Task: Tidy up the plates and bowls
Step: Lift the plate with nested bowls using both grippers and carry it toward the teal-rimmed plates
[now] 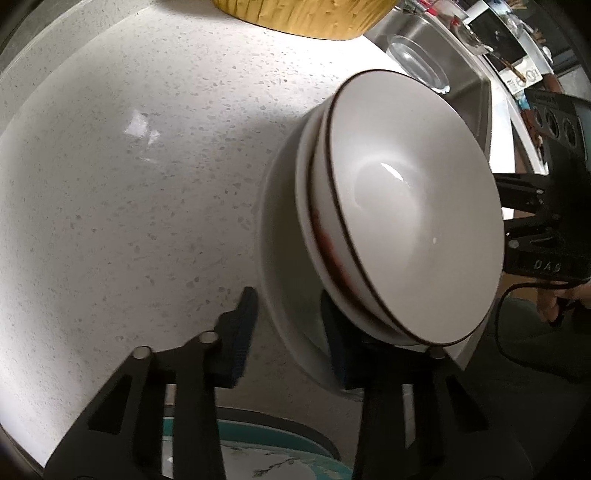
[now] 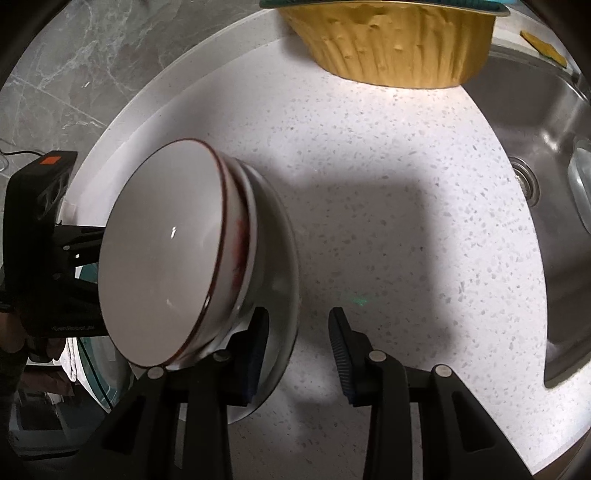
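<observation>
In the left wrist view, a stack of white bowls [image 1: 413, 206] with dark rims is seen nested on a white plate [image 1: 288, 280], which rests on the speckled white counter [image 1: 129, 184]. The left gripper [image 1: 291, 325] is set astride the near edge of the plate: one blue-padded finger [image 1: 243, 332] lies outside the rim, the other is under the bowls. The jaws are narrowed around that rim, but whether the pads actually press on it cannot be told. Beyond the stack, the right gripper [image 1: 532, 221] is seen reaching in from the far side. A yellow basin [image 1: 306, 14] stands at the top, with a steel sink [image 1: 443, 48] beside it. A teal-rimmed dish [image 1: 266, 454] is glimpsed below.

In the right wrist view, the same bowls [image 2: 166, 254] and plate [image 2: 280, 258] appear at the left. The right gripper [image 2: 299, 354] is placed at the plate's edge, one finger [image 2: 255, 354] against its inside and the other finger [image 2: 343, 354] standing clear over the counter [image 2: 388, 184]. A visible gap is left, so the jaws are partly apart and nothing is clamped. The left gripper [image 2: 74, 254] is seen behind the bowls. The yellow basin [image 2: 391, 44] and sink [image 2: 535, 147] are at the top and right.
</observation>
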Tool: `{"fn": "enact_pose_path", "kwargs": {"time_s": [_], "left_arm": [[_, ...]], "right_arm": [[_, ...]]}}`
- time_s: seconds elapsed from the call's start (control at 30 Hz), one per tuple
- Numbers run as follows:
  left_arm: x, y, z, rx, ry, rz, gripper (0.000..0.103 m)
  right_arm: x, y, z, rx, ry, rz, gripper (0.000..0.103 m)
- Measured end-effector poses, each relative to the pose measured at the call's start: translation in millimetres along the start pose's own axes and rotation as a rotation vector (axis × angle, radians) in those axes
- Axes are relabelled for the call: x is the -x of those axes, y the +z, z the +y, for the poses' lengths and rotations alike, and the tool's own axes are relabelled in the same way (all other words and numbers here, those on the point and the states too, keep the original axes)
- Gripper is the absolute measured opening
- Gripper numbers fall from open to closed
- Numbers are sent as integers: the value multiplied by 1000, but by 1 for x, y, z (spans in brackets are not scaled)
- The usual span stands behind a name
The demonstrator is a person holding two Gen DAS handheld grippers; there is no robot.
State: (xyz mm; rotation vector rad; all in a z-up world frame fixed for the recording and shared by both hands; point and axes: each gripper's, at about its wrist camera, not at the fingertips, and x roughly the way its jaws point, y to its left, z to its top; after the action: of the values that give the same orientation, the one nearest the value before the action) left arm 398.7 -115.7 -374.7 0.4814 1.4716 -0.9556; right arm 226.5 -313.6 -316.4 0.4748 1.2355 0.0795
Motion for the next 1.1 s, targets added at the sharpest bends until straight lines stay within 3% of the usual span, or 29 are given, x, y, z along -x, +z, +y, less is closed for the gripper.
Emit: {"fn": "enact_pose_path", "kwargs": {"time_s": [0.1,0.3,0.7,1.1], "left_arm": [[-3,4,-6,-6,8,-5,18],[-1,5,-15,-5,54,-22,15],[0,3,-17,12,63,-26,14],[38,-10,-31,35,96,-83,14]], "right_arm": [[-3,-2,11,16,19,-10,19],[-5,1,18,33,-11,-25,17],[2,3,17,55,-32,-46,16],[28,4,22,98,-32,-76,16]]}}
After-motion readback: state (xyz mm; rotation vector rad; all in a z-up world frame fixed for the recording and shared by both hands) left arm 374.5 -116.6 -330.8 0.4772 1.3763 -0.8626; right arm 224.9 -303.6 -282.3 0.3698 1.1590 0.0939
